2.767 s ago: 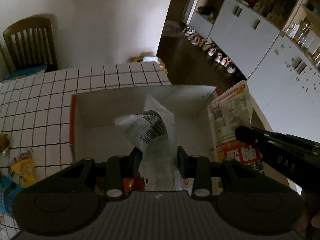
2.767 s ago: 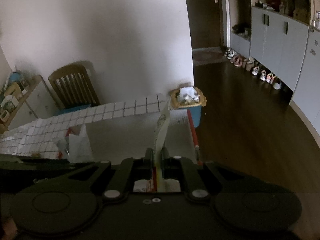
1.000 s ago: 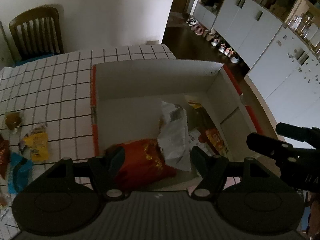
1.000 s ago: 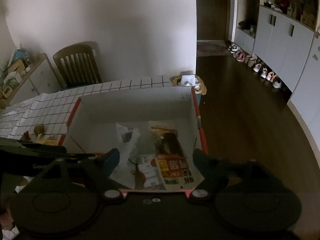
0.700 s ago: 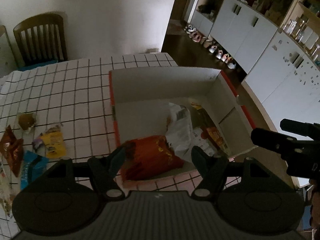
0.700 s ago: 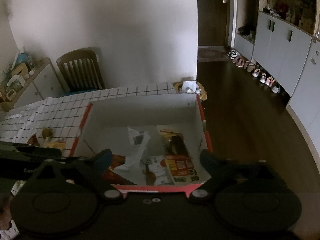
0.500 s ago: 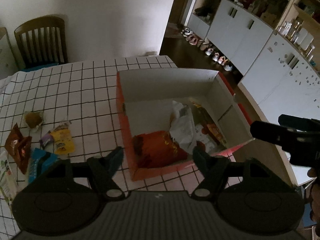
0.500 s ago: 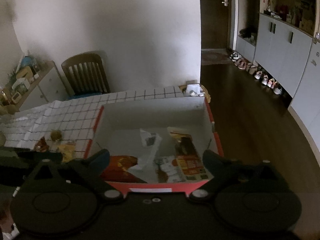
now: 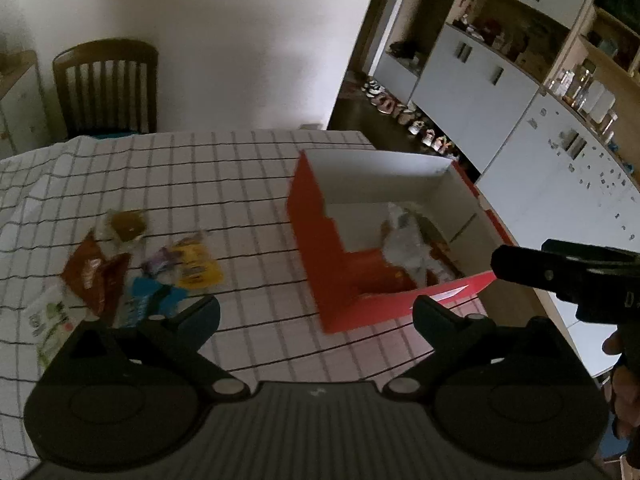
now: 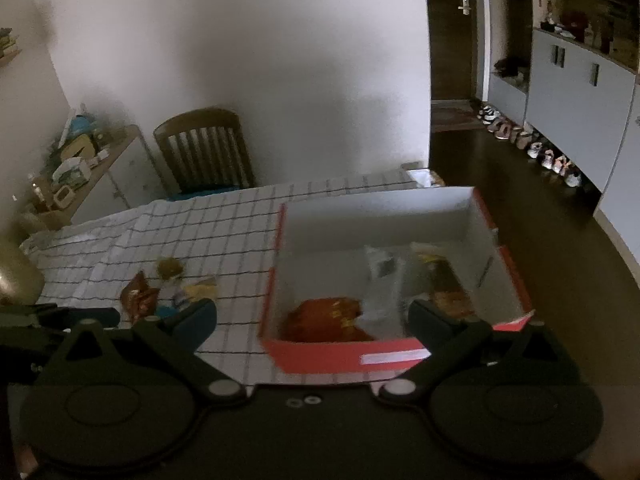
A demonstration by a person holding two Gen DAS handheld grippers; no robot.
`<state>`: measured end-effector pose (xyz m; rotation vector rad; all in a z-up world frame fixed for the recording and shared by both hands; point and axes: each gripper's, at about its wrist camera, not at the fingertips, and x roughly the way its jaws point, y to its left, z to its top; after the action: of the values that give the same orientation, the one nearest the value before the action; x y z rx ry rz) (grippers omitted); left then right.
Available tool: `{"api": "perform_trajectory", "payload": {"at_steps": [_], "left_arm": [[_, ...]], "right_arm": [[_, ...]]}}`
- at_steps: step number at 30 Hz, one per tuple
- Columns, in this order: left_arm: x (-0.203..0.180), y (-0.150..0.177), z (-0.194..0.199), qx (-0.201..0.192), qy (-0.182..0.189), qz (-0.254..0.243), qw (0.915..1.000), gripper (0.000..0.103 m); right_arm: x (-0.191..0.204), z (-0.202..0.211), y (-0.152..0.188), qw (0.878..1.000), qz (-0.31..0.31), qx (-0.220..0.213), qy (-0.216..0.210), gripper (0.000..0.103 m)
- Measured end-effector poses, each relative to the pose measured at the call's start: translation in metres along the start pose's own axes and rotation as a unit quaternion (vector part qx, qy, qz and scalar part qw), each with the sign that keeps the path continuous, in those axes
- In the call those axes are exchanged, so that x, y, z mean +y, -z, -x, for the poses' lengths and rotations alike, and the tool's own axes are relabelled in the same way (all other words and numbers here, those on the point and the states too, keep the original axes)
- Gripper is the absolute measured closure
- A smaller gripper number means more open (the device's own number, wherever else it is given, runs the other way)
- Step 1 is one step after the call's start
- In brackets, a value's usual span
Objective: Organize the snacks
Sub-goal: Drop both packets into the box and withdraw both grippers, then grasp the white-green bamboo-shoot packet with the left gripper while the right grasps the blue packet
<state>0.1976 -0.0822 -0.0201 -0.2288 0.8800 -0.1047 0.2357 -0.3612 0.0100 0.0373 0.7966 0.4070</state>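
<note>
A red cardboard box [image 9: 320,236] with a white inside stands on the checked tablecloth; it also shows in the right wrist view [image 10: 344,354]. Inside lie a red snack bag [image 10: 326,318], a white packet [image 10: 380,284] and more packets. Loose snacks lie left of the box: a brown bag [image 9: 94,276], a yellow packet [image 9: 198,270], a blue packet [image 9: 142,304], a round brown snack [image 9: 126,222] and a green-white packet [image 9: 48,320]. My left gripper [image 9: 316,312] is open and empty, above the table before the box. My right gripper [image 10: 312,318] is open and empty, near the box's front wall.
A wooden chair [image 9: 106,84] stands at the table's far side against the wall. White cabinets [image 9: 472,80] and a row of shoes [image 9: 404,114] line the right. A low sideboard [image 10: 84,176] with clutter stands at the far left. The table edge runs right of the box.
Both grippers let go of their packets into the box, opened wide, and pulled back and left. The loose snacks on the cloth have come into view.
</note>
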Motion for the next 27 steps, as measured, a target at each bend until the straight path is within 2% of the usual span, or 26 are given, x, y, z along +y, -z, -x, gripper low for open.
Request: {"api": "perform_trajectory", "payload": {"at_steps": [4,10,17,22,27], "left_arm": [[0.031,0.008,0.014,-0.001,-0.01,0.01,0.9999,0.0],[0.083,0.014,0.028,0.003,-0.049,0.033,0.9982,0.0],[0.137,0.024,0.031,0.014,-0.067,0.06,0.9959,0.0],[0.172,0.029,0.031,0.016,-0.097,0.094,0.9907,0.0],[0.204,0.032,0.022,0.034,-0.099,0.147,0.9836,0.0]], "right_arm": [[0.028,-0.003,0.007,1.0,0.001,0.006,-0.004,0.0],[0.069,-0.014,0.017,1.0,0.0,0.017,-0.006,0.0],[0.115,-0.035,0.026,0.999,0.006,0.033,-0.011,0.0],[0.142,-0.053,0.028,0.999,0.008,0.046,-0.016,0.001],[0.164,-0.076,0.028,0.998,0.008,0.062,-0.021,0.001]]}}
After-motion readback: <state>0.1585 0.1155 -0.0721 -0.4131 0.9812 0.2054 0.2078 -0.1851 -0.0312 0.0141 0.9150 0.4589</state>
